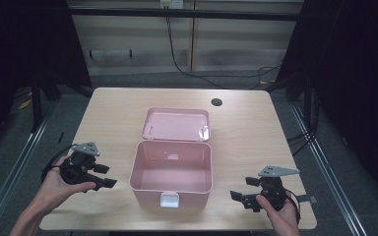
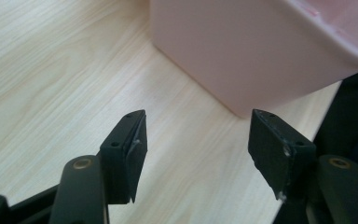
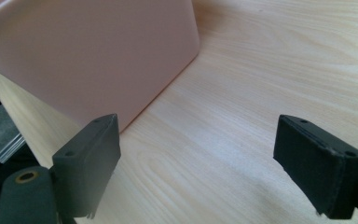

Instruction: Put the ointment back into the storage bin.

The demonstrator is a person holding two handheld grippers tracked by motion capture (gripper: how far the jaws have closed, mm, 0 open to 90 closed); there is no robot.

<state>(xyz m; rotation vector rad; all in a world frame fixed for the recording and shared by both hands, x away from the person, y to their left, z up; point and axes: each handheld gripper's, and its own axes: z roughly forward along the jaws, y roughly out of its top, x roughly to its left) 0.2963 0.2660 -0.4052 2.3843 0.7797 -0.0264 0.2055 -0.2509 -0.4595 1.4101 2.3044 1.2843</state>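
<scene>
The pale wooden table (image 1: 113, 108) carries an open pink plastic box (image 1: 171, 169), square-cornered with its hinged lid (image 1: 176, 124) laid flat behind it and a white latch (image 1: 170, 199) on the near wall. The box sits between the two tongs, its long axis running from one to the other. The left gripper (image 1: 109, 176), jaws spread and empty, looks the nearer, just beside the left wall. The right gripper (image 1: 237, 195), jaws wide and holding nothing, points at the right wall from farther off
</scene>
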